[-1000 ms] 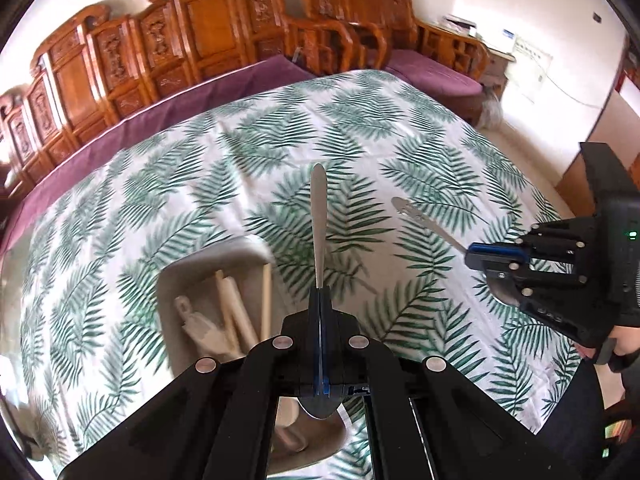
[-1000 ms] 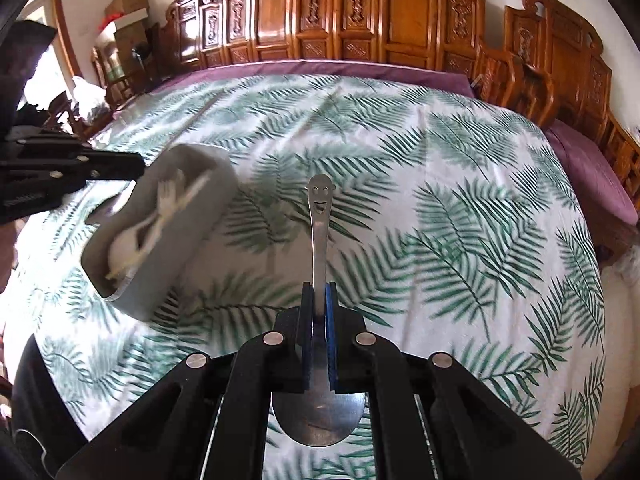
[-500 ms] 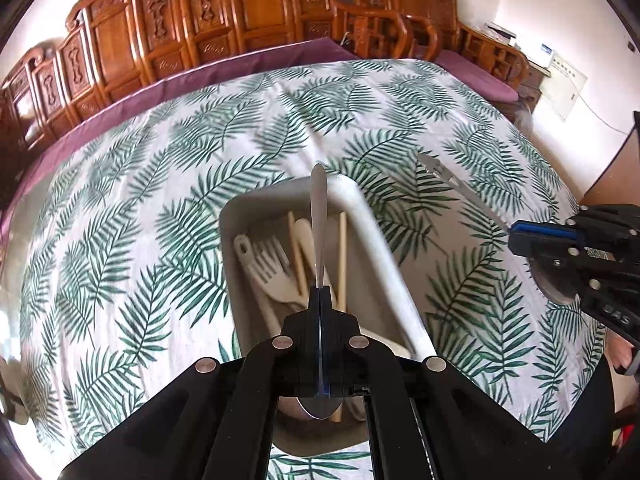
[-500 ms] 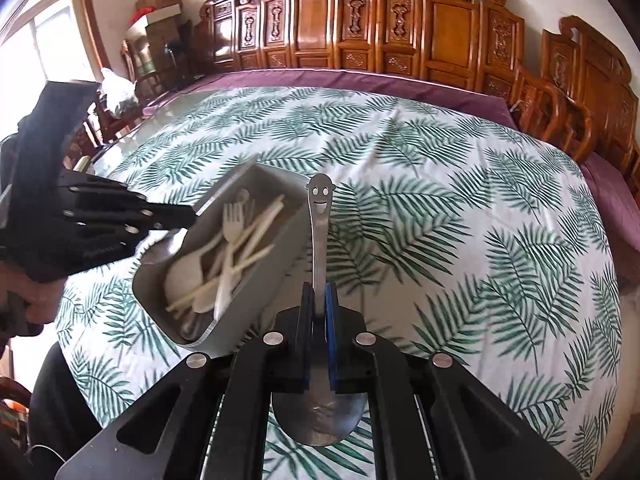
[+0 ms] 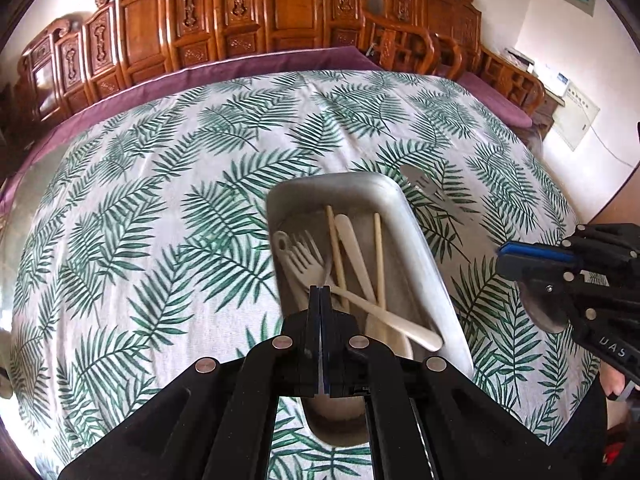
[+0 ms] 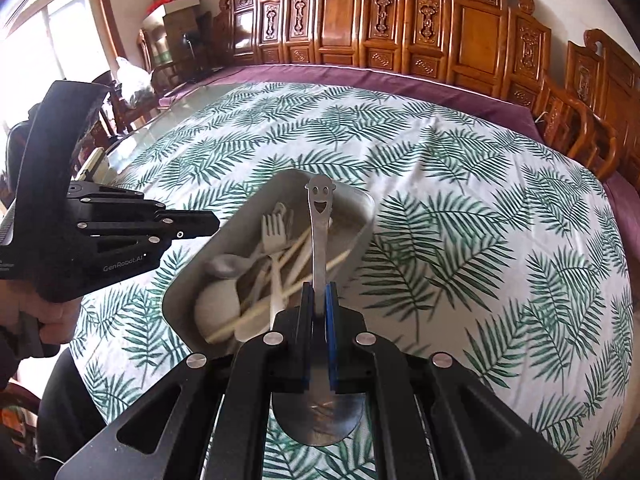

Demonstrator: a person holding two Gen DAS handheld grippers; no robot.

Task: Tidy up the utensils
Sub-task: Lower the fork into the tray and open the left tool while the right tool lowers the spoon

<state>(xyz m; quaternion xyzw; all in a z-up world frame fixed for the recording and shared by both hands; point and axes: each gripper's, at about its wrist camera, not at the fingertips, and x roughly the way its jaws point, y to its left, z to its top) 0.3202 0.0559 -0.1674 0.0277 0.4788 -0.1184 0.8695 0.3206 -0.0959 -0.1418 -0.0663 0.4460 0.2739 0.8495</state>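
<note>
A big round table (image 5: 168,184) under a white cloth printed with green palm leaves fills most of both views. Carved wooden chairs (image 6: 472,36) line the wall across the top of each frame.

A grey oblong tray (image 5: 424,256) sits on the cloth near the middle of both views. It holds the sorted utensils: a pale fork (image 6: 274,236), thin wooden chopsticks (image 5: 378,256) and some pale spoons, all lying loosely crossed.

The left gripper (image 5: 320,289) rises from the bottom centre of its own view, over the near end of the tray. Its jaws are pressed together. A thin blurred sliver of metal shows just above the tips, and I cannot tell whether it is gripped. In the right view a hand (image 6: 52,320) at the lower left holds this gripper, with its tip close to the tray's left rim.

The right gripper (image 6: 318,296) is clamped narrowly on a metal spoon (image 6: 319,216). The bowl hangs below the jaws at the bottom of the frame. The handle, with a smiling face cut into its end, points up over the tray's far end.
</note>
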